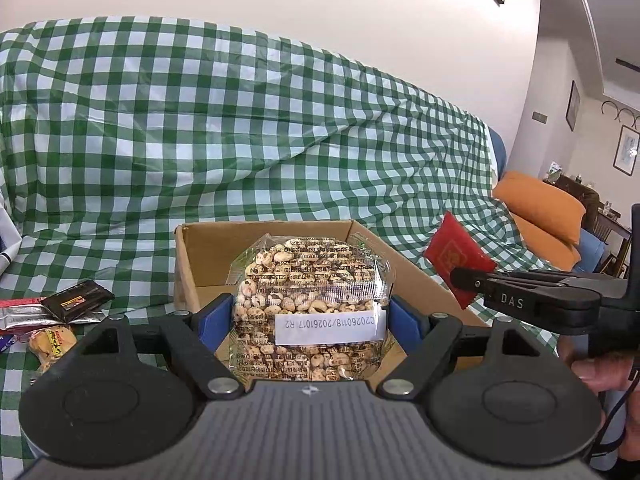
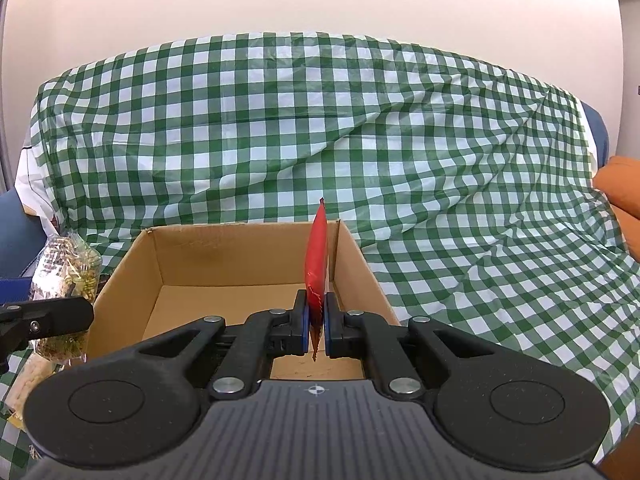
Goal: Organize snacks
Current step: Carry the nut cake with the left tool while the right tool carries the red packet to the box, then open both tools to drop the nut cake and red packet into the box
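My left gripper [image 1: 310,316] is shut on a clear bag of speckled nuts [image 1: 310,280] and holds it upright over the near edge of an open cardboard box [image 1: 208,248]. My right gripper [image 2: 316,312] is shut on a flat red packet [image 2: 317,256], held edge-on above the box's [image 2: 240,252] right side. In the left wrist view the red packet [image 1: 456,258] and right gripper [image 1: 472,280] hang to the right of the box. In the right wrist view the nut bag [image 2: 66,276] and left gripper's finger [image 2: 52,318] are at the left of the box.
The box sits on a sofa covered by a green-and-white checked cloth [image 1: 240,120]. Several loose snack packets lie to the left, among them a dark wrapper [image 1: 76,300] and a yellow one [image 1: 52,342]. Orange cushions [image 1: 544,208] lie at the right.
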Action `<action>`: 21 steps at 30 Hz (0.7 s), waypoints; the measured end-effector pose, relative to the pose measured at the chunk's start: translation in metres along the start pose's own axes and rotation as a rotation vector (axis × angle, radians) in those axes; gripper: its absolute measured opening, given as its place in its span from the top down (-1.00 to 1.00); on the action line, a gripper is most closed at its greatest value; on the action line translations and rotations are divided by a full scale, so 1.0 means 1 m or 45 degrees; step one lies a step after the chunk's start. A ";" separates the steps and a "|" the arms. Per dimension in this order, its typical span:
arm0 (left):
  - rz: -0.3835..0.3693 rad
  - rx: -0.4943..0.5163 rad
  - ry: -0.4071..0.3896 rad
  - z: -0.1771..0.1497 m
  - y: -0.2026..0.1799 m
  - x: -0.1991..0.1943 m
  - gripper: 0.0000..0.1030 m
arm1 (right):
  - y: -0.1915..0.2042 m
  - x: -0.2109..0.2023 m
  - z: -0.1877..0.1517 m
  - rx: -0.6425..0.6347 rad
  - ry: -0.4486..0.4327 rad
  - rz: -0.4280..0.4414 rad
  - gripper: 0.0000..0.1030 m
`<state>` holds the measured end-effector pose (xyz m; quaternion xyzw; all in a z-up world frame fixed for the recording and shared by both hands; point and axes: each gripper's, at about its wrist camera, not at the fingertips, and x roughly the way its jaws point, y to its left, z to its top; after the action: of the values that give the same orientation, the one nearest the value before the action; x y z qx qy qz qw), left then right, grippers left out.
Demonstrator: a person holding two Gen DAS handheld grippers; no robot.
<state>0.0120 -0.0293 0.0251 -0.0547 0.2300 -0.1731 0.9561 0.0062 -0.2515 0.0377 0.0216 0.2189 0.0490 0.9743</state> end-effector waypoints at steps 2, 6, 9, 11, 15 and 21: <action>-0.008 0.005 -0.002 0.000 -0.001 0.000 -0.65 | 0.001 -0.001 0.000 0.001 -0.002 -0.003 0.87; -0.019 0.007 -0.003 0.000 -0.002 0.000 -0.65 | 0.002 -0.001 -0.001 0.001 -0.005 -0.005 0.87; -0.025 0.007 -0.002 0.000 -0.003 0.000 -0.65 | 0.002 -0.001 -0.001 0.002 -0.005 -0.005 0.87; -0.032 0.012 -0.003 0.000 -0.003 0.000 -0.65 | 0.002 -0.001 -0.001 0.003 -0.006 -0.005 0.87; -0.042 0.017 -0.005 0.000 -0.005 -0.001 -0.65 | 0.003 -0.002 -0.001 0.002 -0.005 -0.006 0.87; -0.061 0.019 -0.008 0.000 -0.006 -0.001 -0.65 | 0.003 -0.002 0.000 0.001 -0.007 -0.009 0.87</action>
<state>0.0091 -0.0344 0.0266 -0.0536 0.2241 -0.1975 0.9528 0.0038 -0.2483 0.0385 0.0216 0.2164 0.0456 0.9750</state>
